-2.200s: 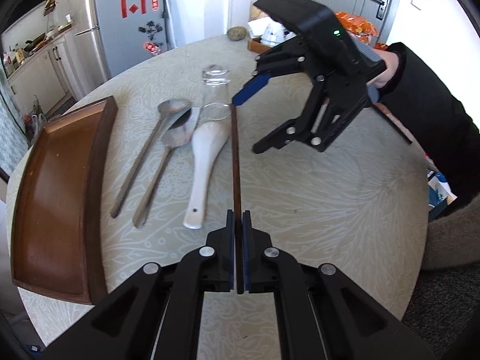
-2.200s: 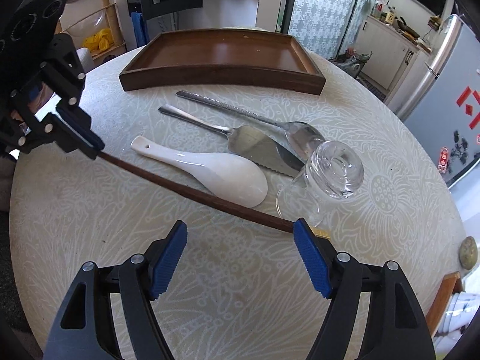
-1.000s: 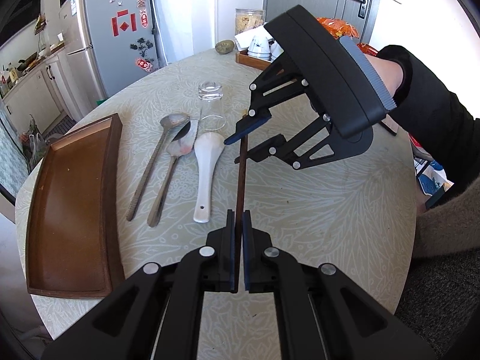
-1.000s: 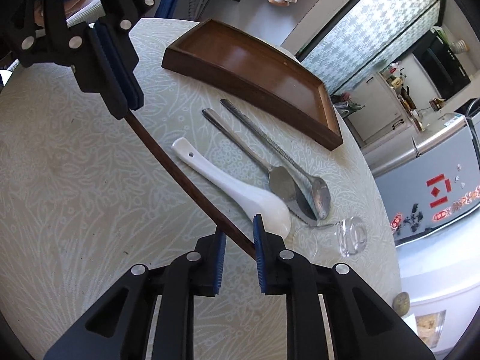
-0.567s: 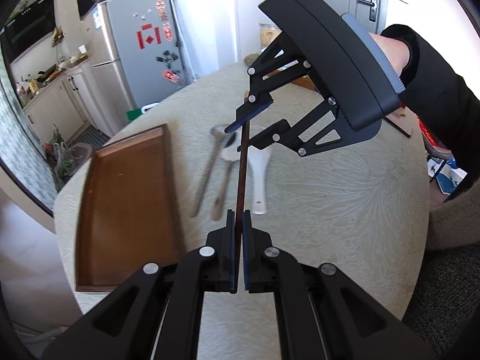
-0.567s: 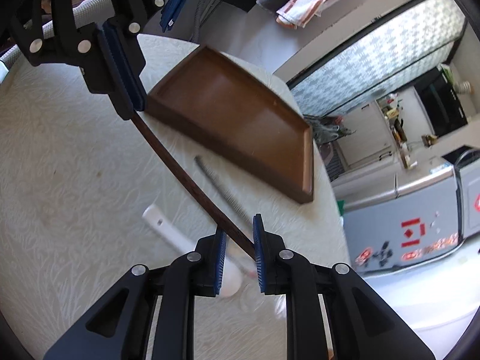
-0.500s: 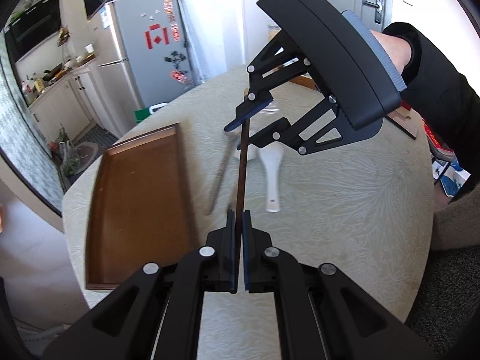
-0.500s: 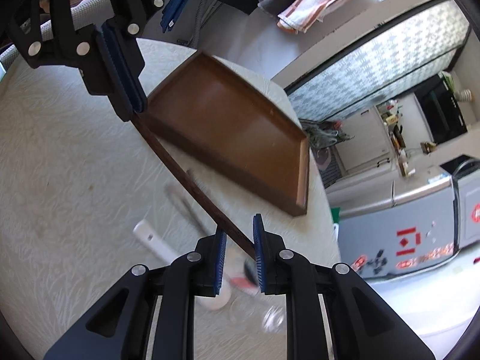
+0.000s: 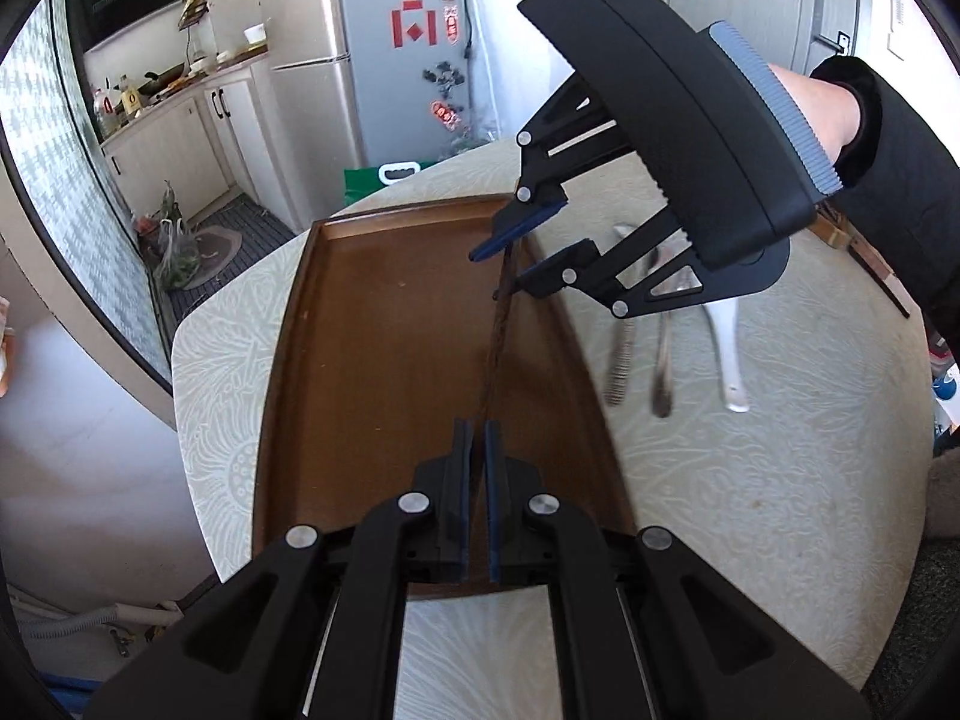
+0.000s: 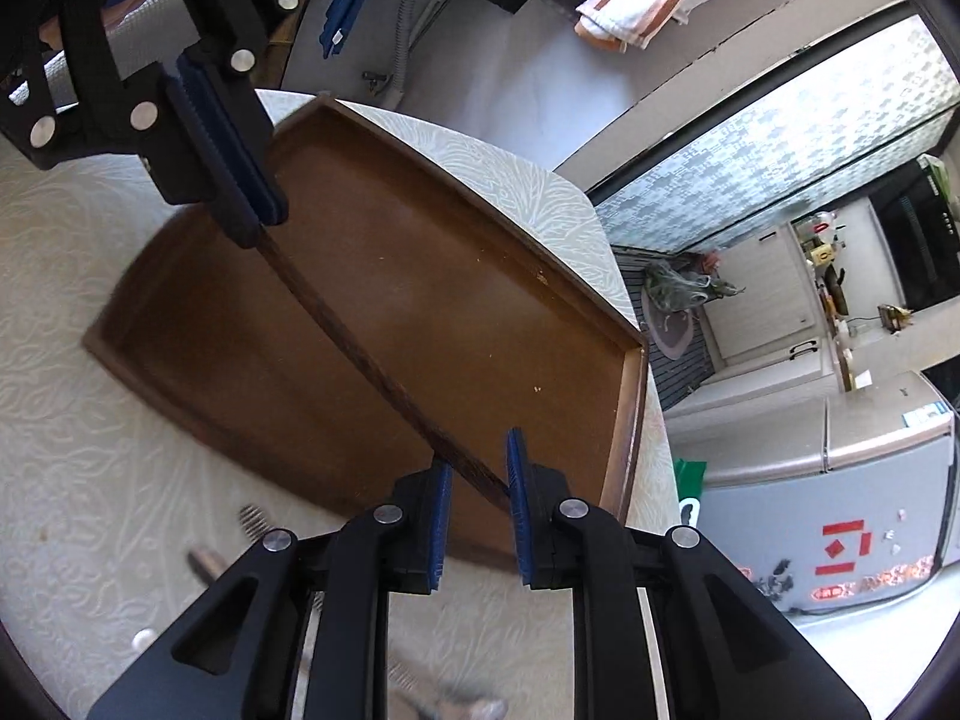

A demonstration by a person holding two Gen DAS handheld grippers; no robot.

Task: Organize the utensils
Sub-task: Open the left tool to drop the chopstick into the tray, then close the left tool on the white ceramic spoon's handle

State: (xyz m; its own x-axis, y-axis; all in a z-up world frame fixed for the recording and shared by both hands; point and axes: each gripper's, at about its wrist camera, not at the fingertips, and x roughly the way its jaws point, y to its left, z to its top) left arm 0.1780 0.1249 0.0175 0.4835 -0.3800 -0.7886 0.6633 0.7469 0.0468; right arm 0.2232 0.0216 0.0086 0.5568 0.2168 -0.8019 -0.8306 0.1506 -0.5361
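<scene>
A long dark wooden chopstick (image 9: 495, 336) (image 10: 366, 354) is held above the brown wooden tray (image 9: 372, 360) (image 10: 468, 276). My left gripper (image 9: 475, 438) is shut on its near end. My right gripper (image 10: 477, 480) stands at the far end with its jaws a little apart around the chopstick; it also shows in the left wrist view (image 9: 510, 252). Two metal spoons (image 9: 636, 354) and a white ceramic spoon (image 9: 729, 354) lie on the table right of the tray.
The round table (image 9: 750, 480) has a pale patterned cloth. The tray sits near the table's left edge, with floor beyond. A fridge (image 9: 384, 48) and kitchen cabinets stand behind. The person's right arm (image 9: 870, 138) reaches in from the right.
Both grippers carried the chopstick left from the table's middle to above the tray. The right gripper's jaws have parted slightly around the chopstick.
</scene>
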